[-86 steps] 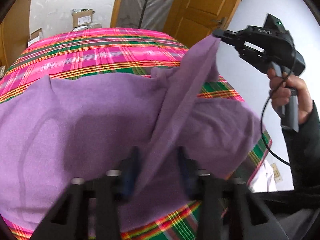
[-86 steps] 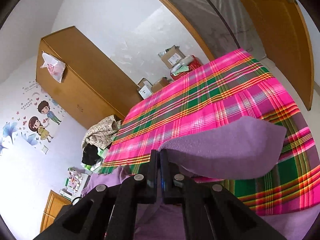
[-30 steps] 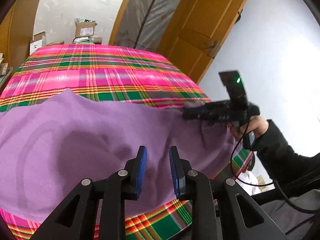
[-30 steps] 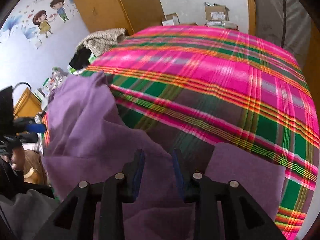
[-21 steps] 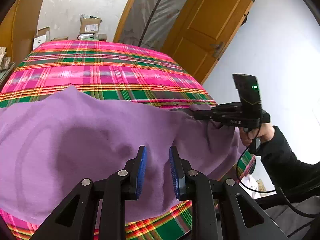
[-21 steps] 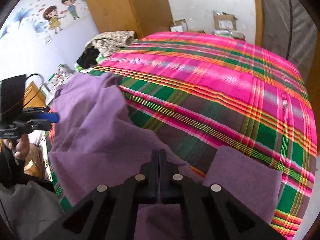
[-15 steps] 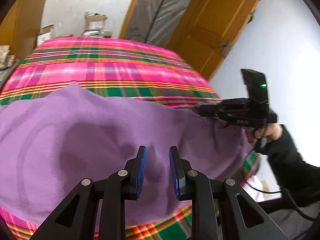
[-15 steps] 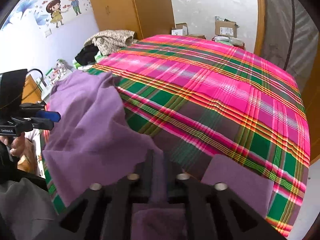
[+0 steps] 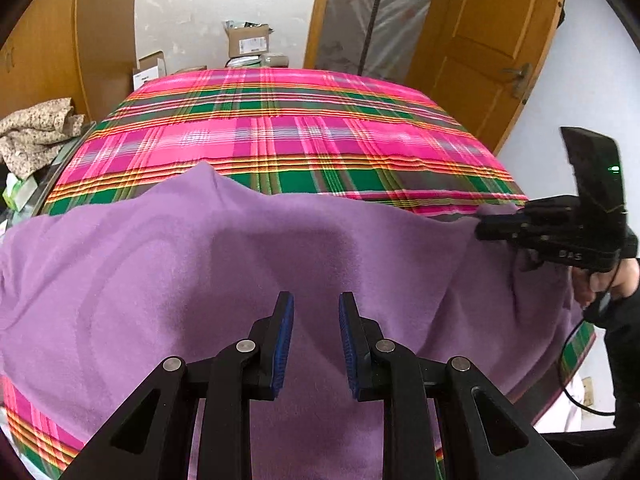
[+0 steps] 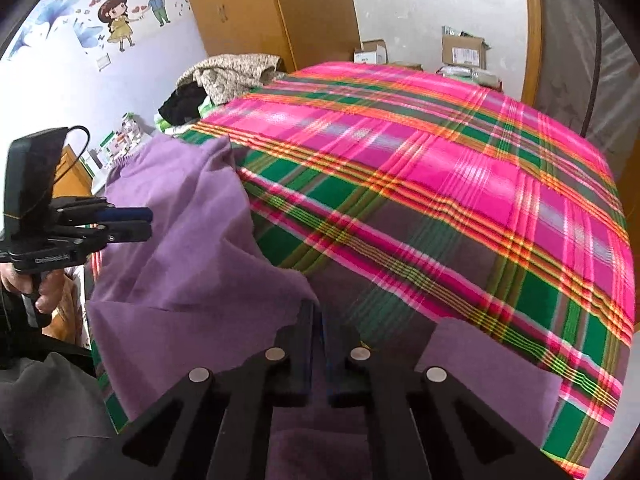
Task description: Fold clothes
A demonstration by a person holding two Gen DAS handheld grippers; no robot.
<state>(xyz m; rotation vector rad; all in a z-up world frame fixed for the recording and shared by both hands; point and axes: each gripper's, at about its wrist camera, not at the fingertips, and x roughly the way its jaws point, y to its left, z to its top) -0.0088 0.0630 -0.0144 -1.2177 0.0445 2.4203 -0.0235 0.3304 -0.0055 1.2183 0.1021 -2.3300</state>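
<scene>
Bedspread (image 9: 320, 140) bears purple garment (image 9: 200, 272), pinched by right claw (image 10: 316, 316).

Black left tongs (image 9: 316, 342) carry blue pads (image 9: 283, 344) and silver screws; right tongs (image 10: 317, 354) match (dark sleeve (image 9: 624, 344), black cable (image 9: 576, 380)).

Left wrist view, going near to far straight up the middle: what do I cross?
left gripper → purple garment → plaid bedspread → cardboard boxes → white wall

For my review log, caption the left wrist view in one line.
Open left tongs hover over purple garment on plaid bedspread; right tongs pinch its far edge.
</scene>
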